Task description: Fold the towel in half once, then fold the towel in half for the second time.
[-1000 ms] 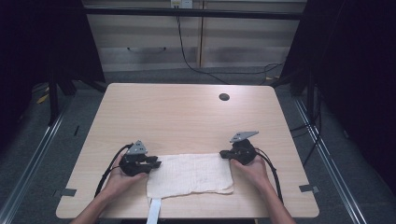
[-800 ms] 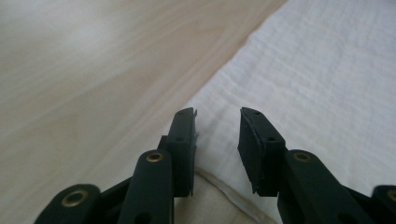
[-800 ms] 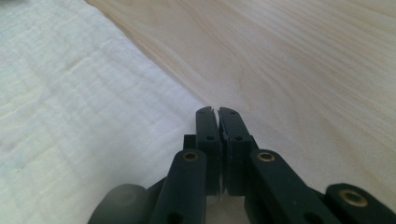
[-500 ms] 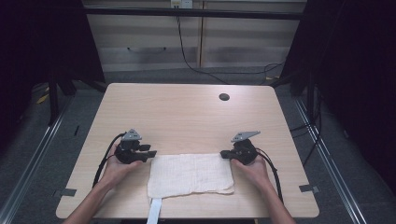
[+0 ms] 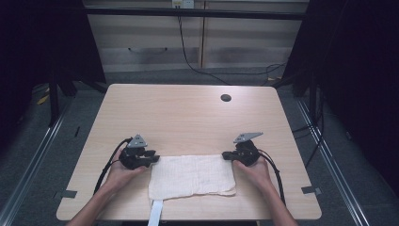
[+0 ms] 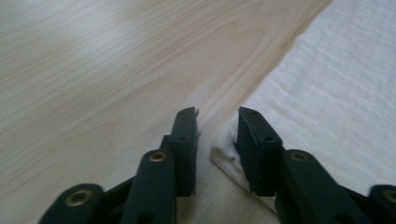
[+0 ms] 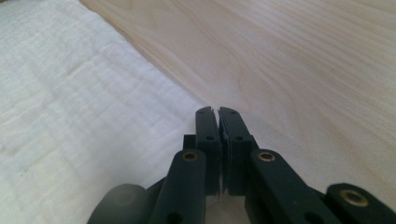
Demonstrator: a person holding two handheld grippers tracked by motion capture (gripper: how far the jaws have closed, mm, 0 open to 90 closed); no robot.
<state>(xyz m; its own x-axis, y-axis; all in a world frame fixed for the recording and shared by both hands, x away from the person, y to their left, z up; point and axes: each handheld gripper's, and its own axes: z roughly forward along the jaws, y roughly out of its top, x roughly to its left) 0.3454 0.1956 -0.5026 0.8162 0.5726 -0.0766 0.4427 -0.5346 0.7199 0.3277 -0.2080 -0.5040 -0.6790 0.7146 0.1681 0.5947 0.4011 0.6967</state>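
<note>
On tabletop (image 5: pixel 188 117): right tongs (image 5: pixel 227 155) clamped on cloth (image 5: pixel 192 176) corner; left tongs (image 5: pixel 153 157), just been closing, slightly parted around opposite corner, not yet pinching. Next: close, lift together.

Looks like a lab/recording rig: bare wood table (image 5: pixel 188 117) w/ black curtains (image 5: pixel 357 70) either side (cables (image 5: pixel 188 52) across grey floor), cabinets (image 5: pixel 155 42) behind.

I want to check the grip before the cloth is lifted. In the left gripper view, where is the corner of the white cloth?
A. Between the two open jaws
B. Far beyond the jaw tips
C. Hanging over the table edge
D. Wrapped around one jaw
A: the corner of the white cloth lies in the gap of the left gripper, whose jaws stand apart.
</note>
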